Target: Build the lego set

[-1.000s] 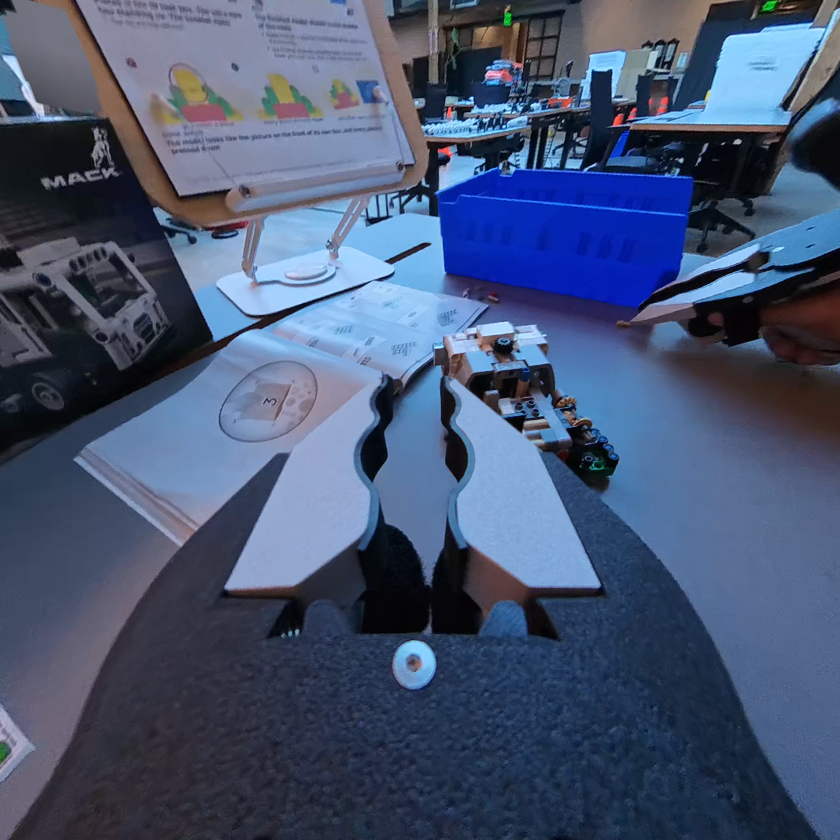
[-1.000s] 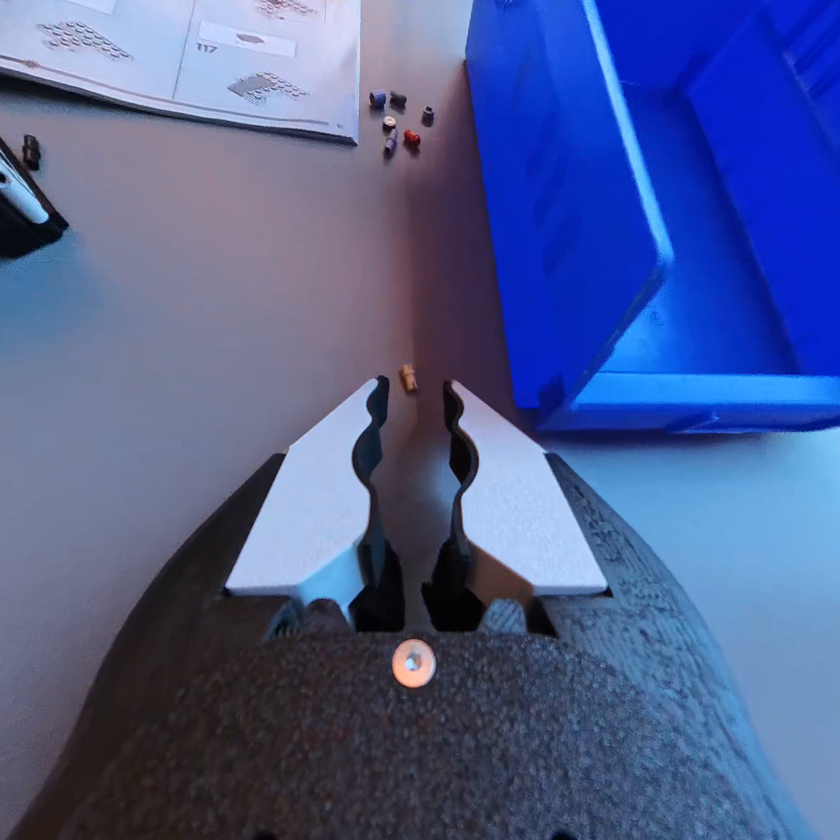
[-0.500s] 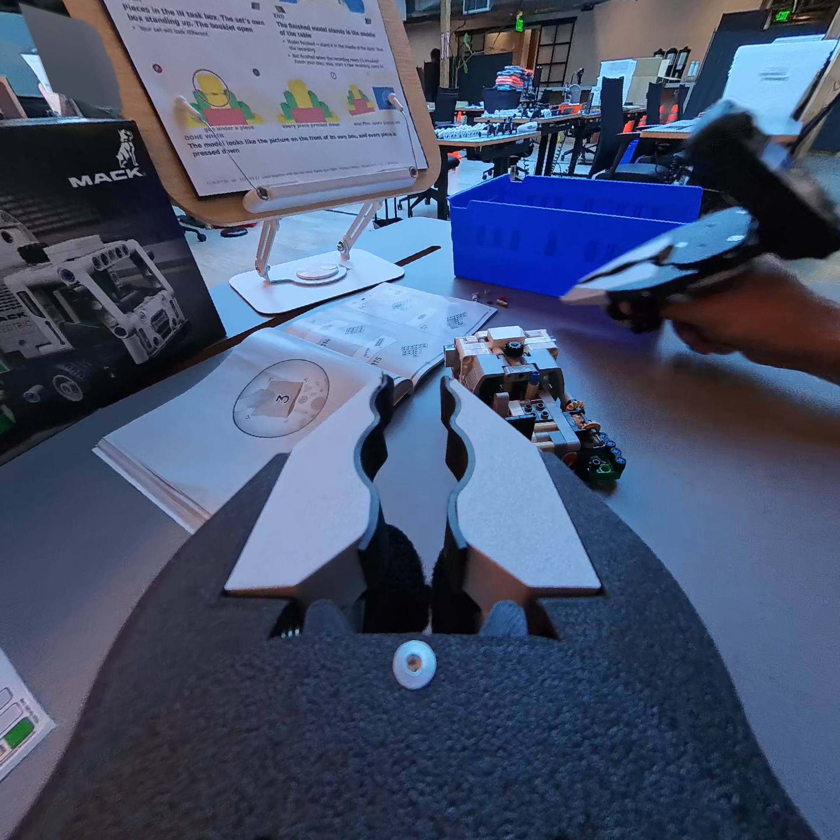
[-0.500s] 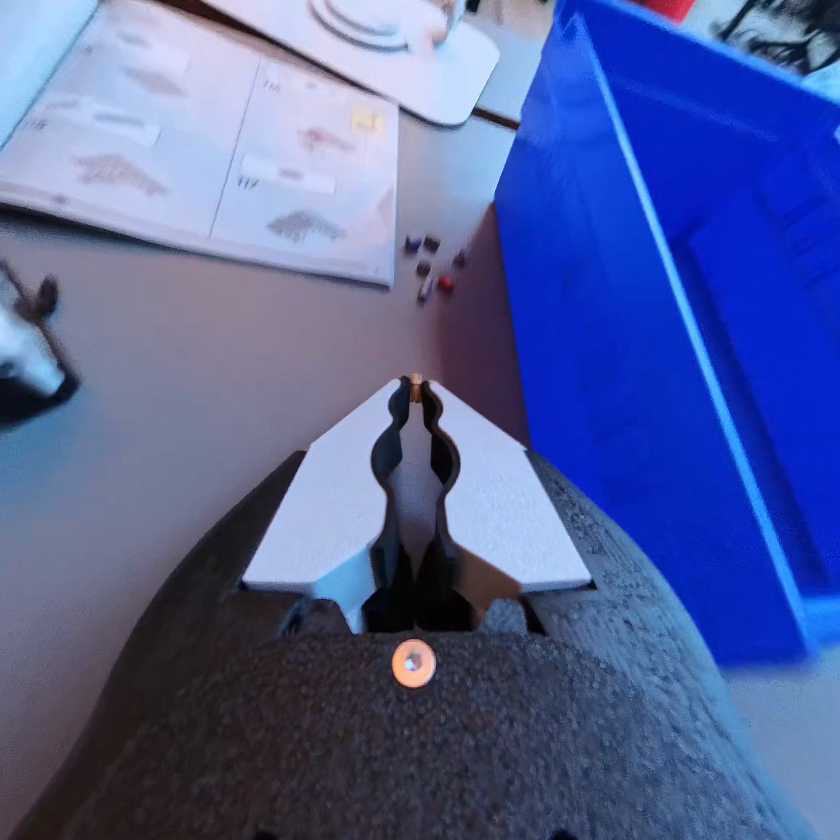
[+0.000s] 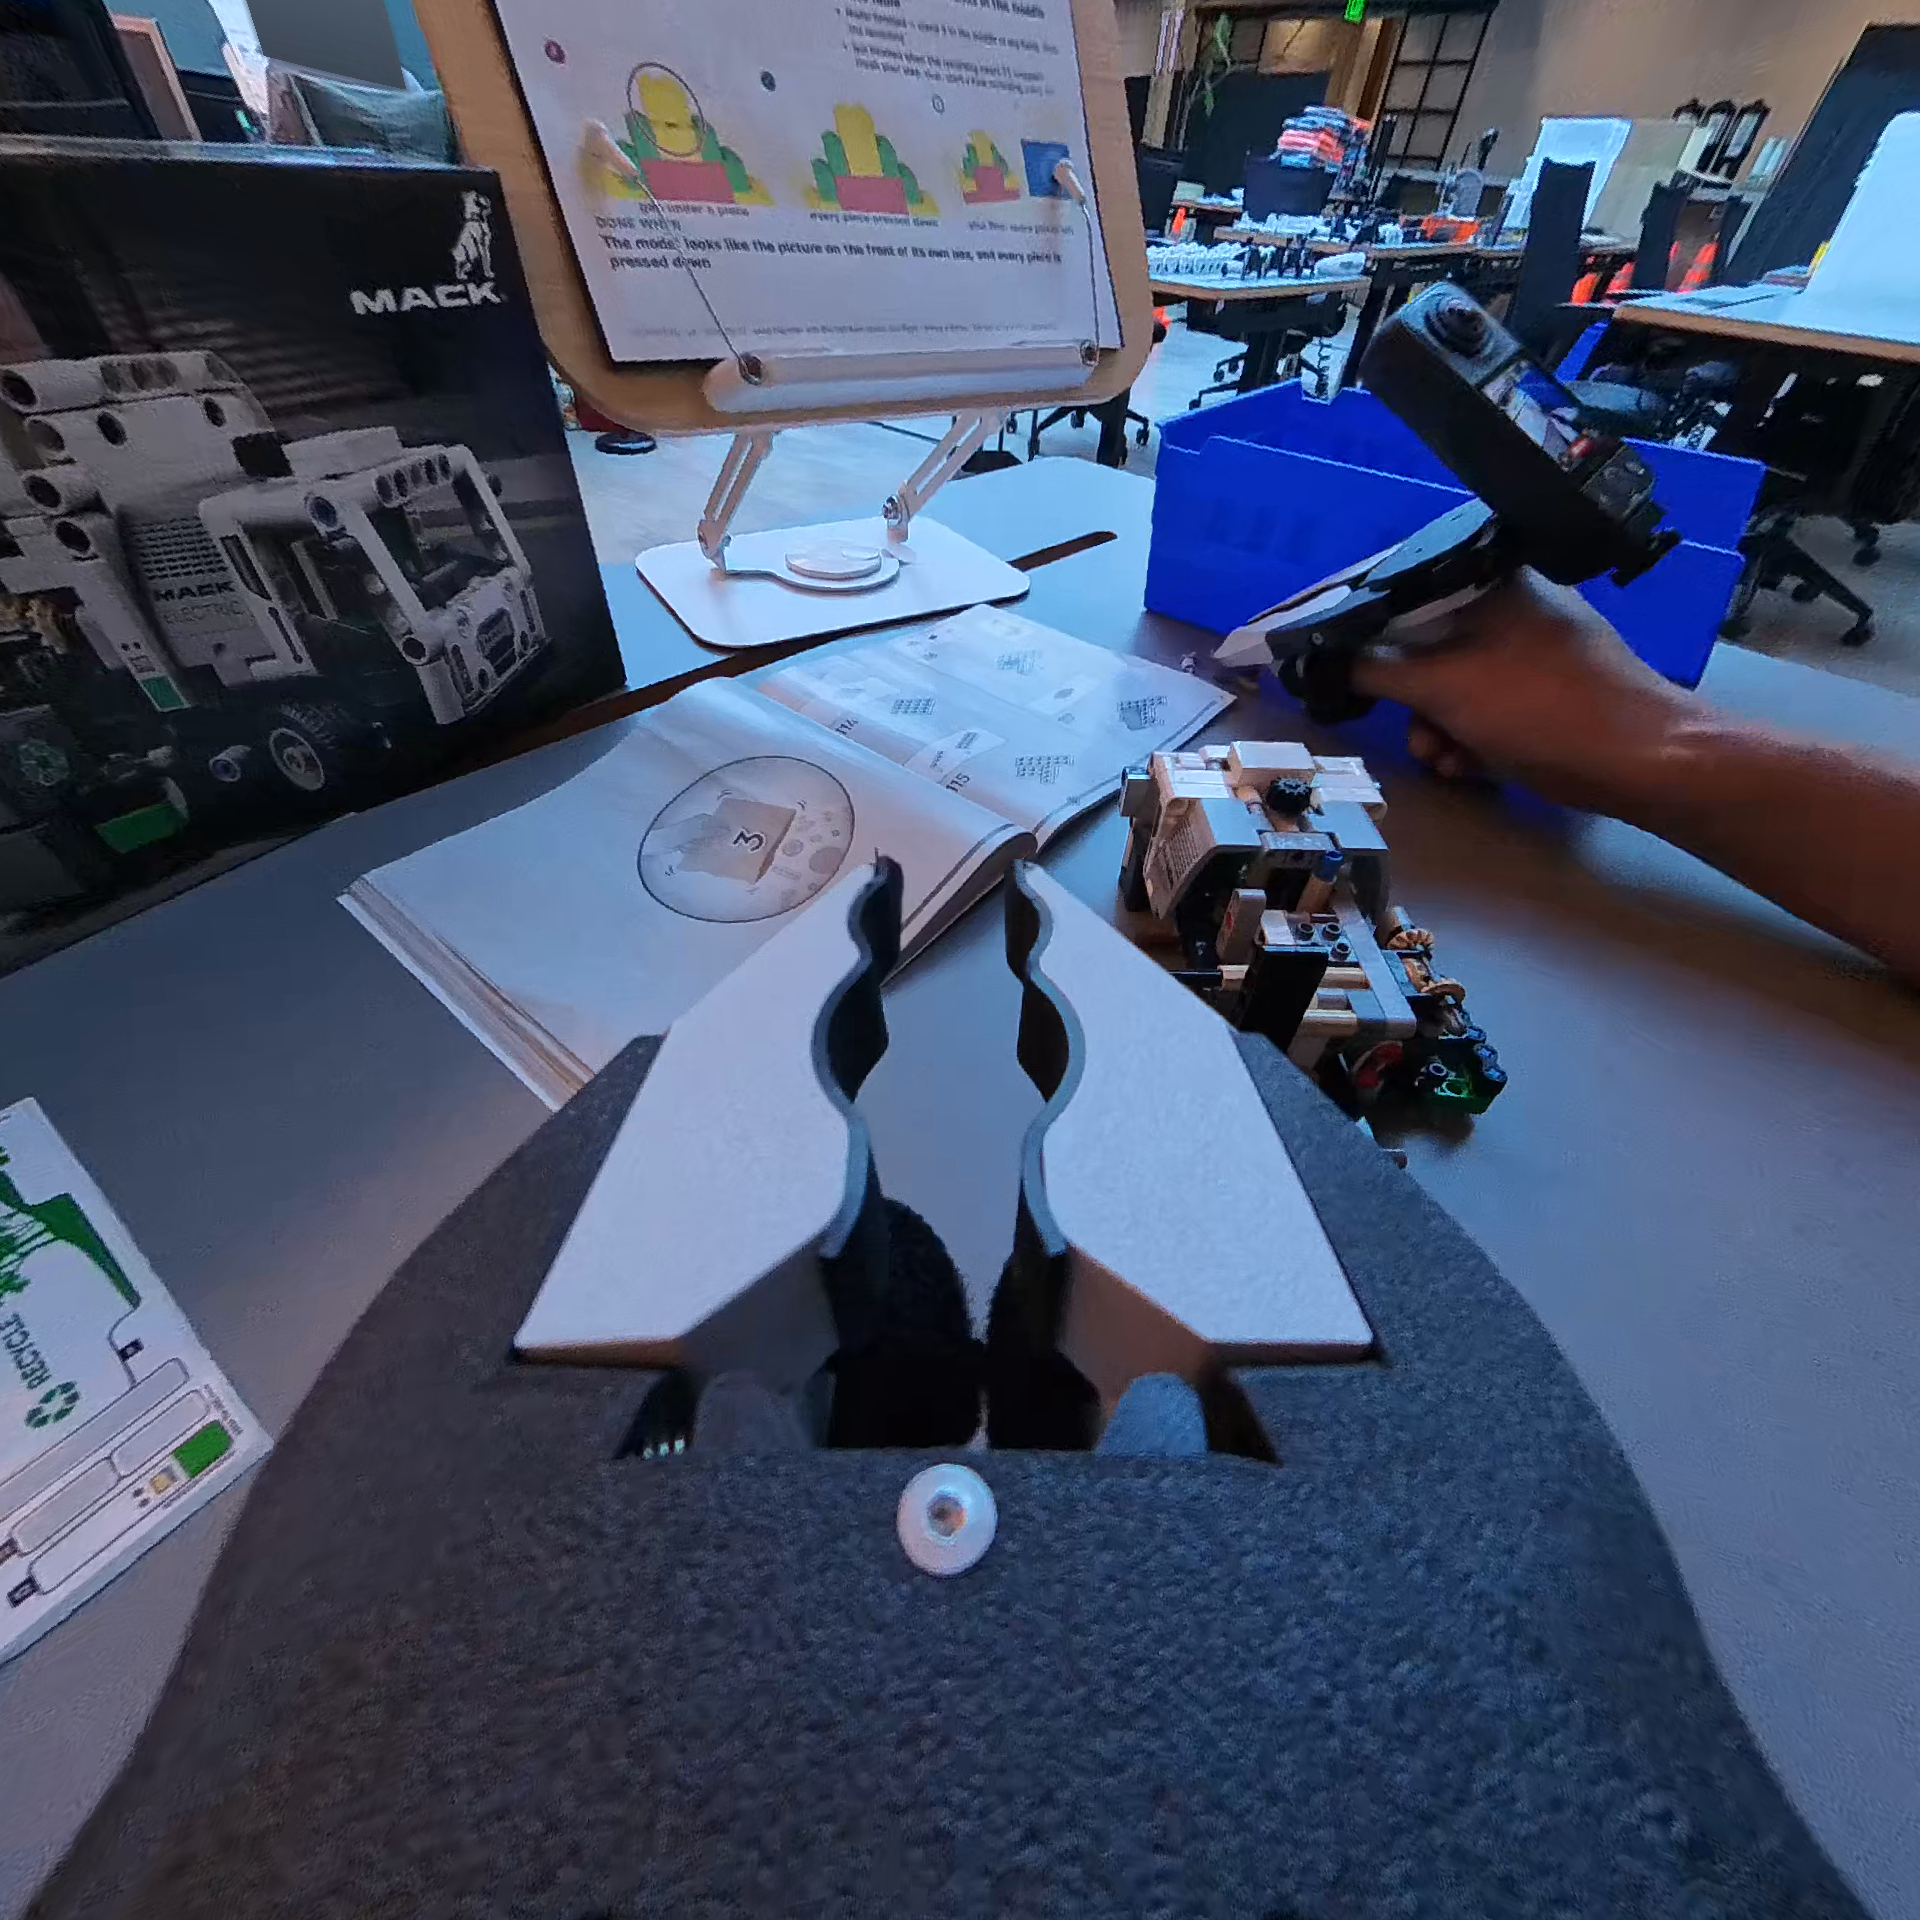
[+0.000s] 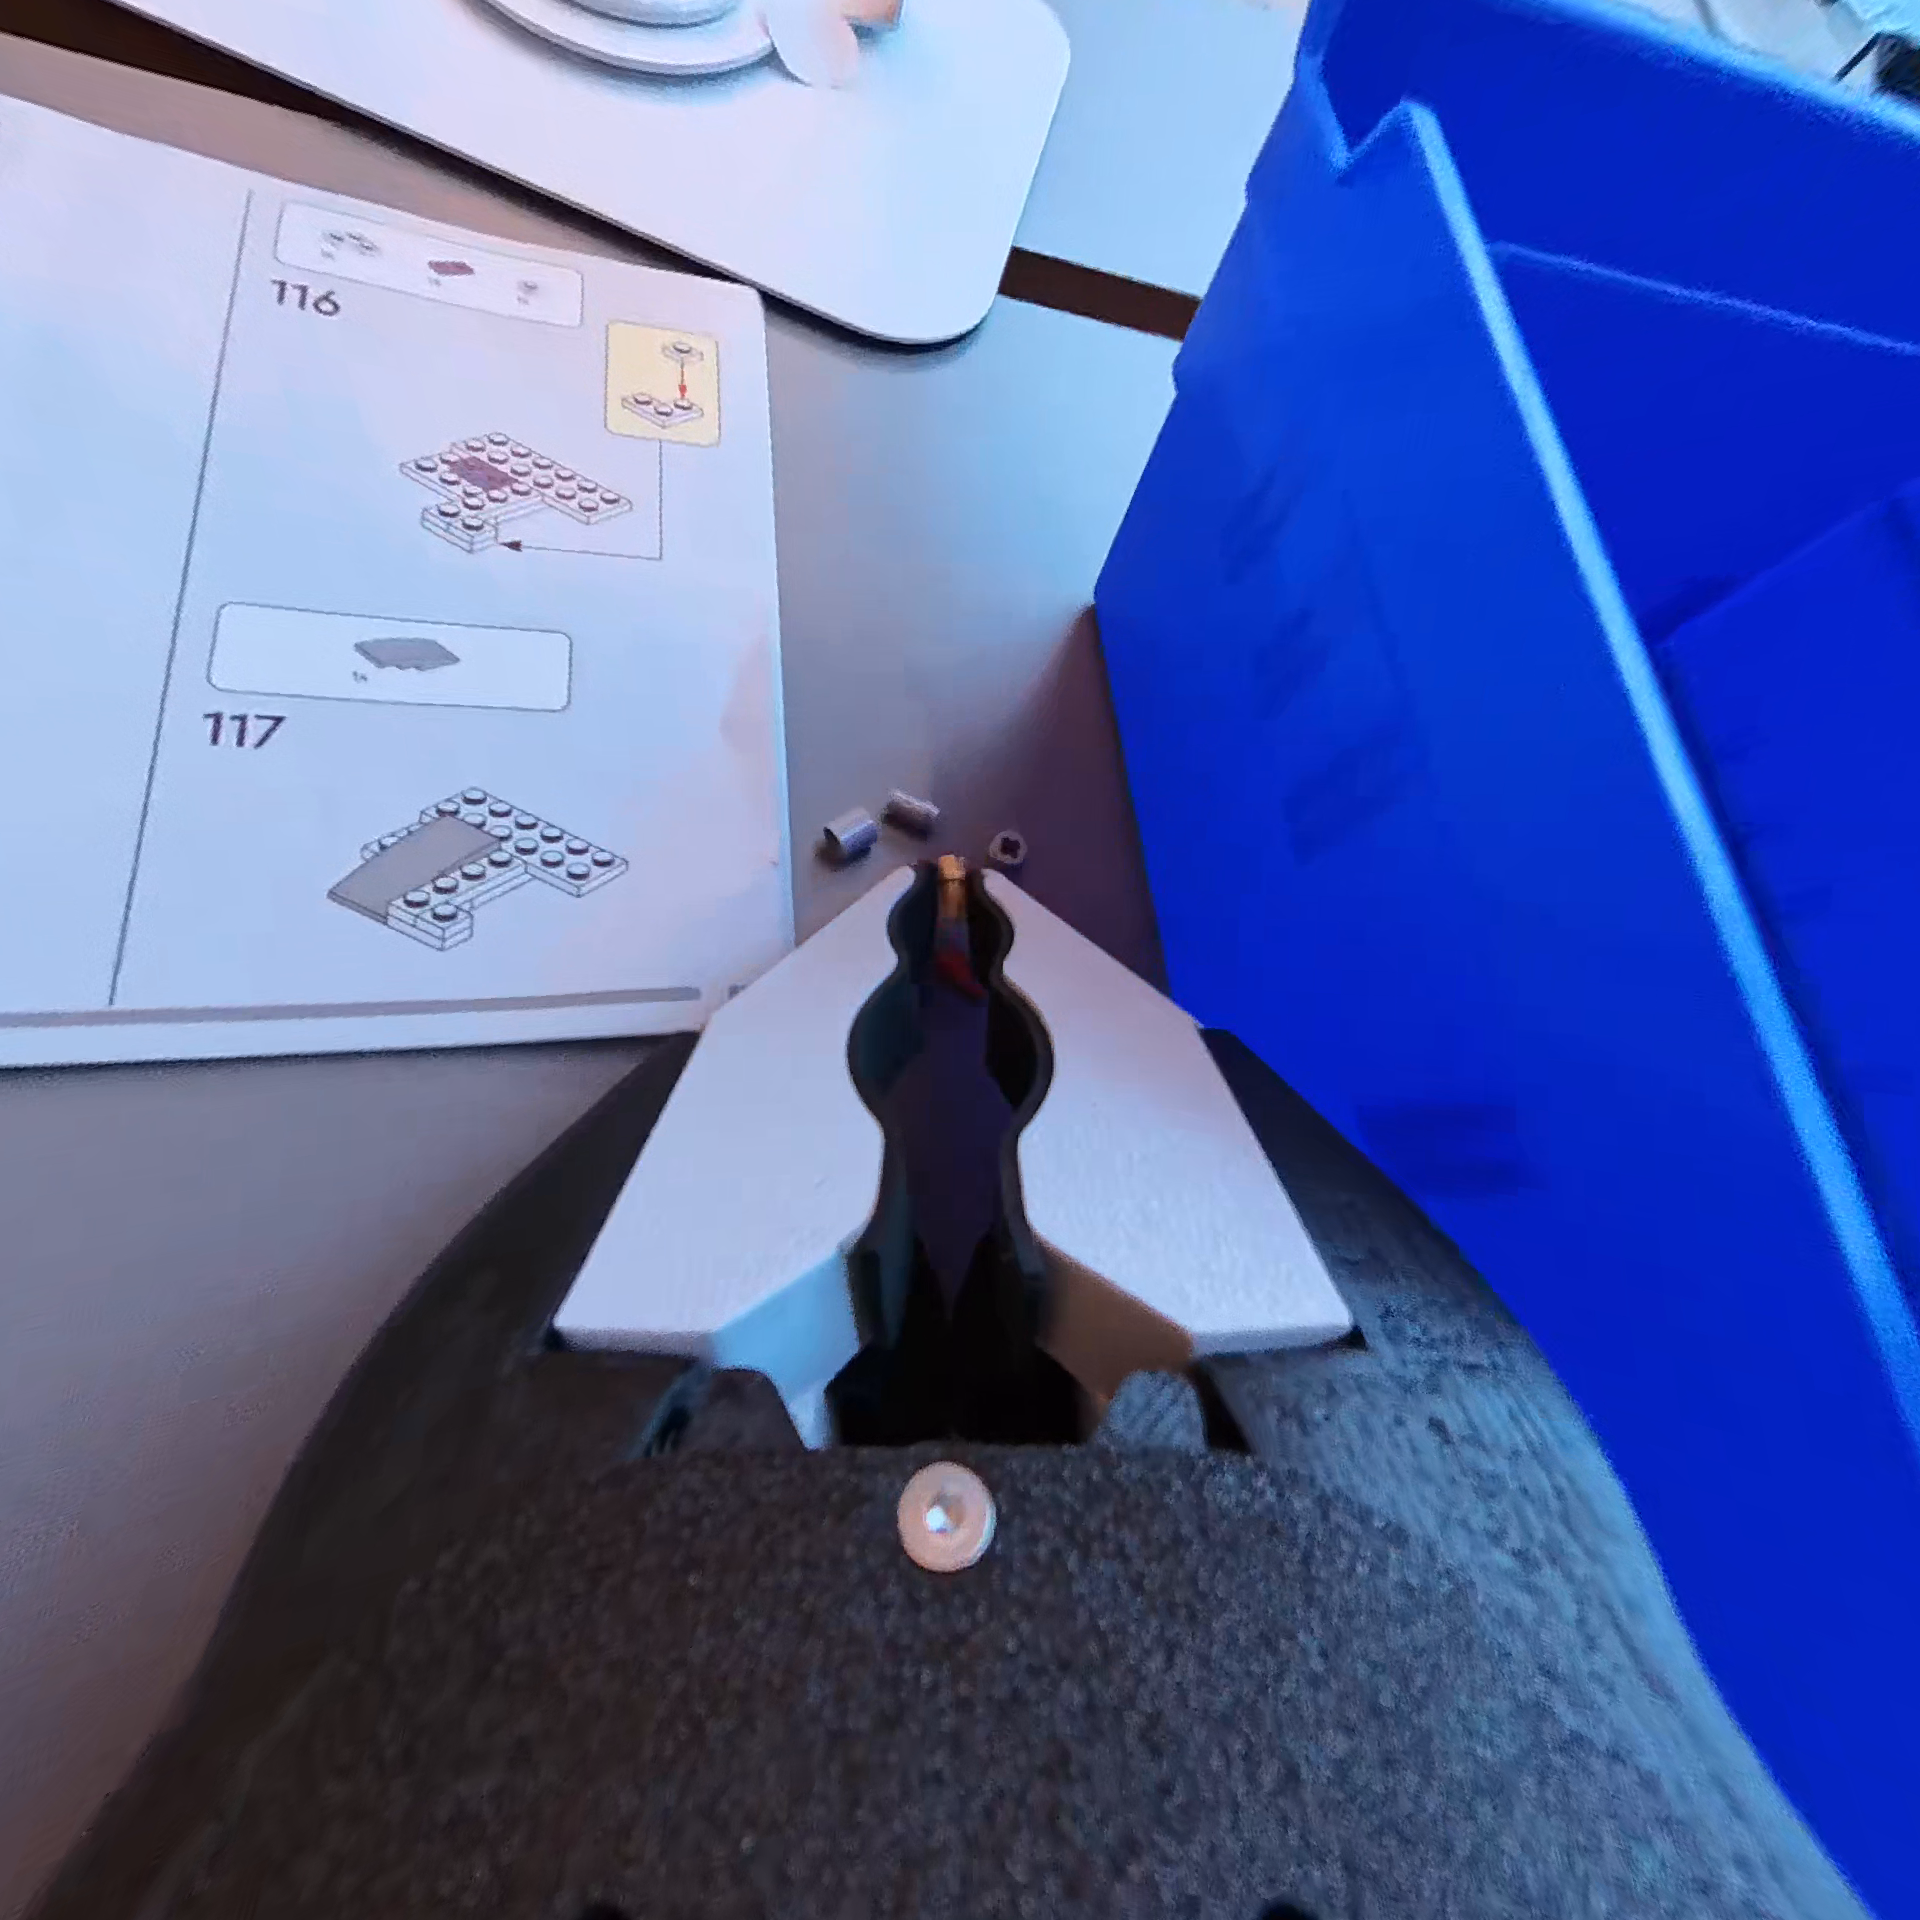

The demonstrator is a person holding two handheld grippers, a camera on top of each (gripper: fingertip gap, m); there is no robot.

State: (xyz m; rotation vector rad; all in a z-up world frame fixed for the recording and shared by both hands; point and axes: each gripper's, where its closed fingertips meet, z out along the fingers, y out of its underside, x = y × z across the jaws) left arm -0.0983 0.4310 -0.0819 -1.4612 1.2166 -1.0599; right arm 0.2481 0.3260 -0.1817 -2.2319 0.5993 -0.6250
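Pinching tan peg between right fingers

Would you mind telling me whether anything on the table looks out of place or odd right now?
Only small things. A few loose pieces lie scattered on the bare table between the booklet and the blue bin, not in the bin. The half-built model lies tilted on its side. Nothing looks damaged.

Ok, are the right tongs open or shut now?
Shut: the right tongs pinch a tiny tan peg between their tips.
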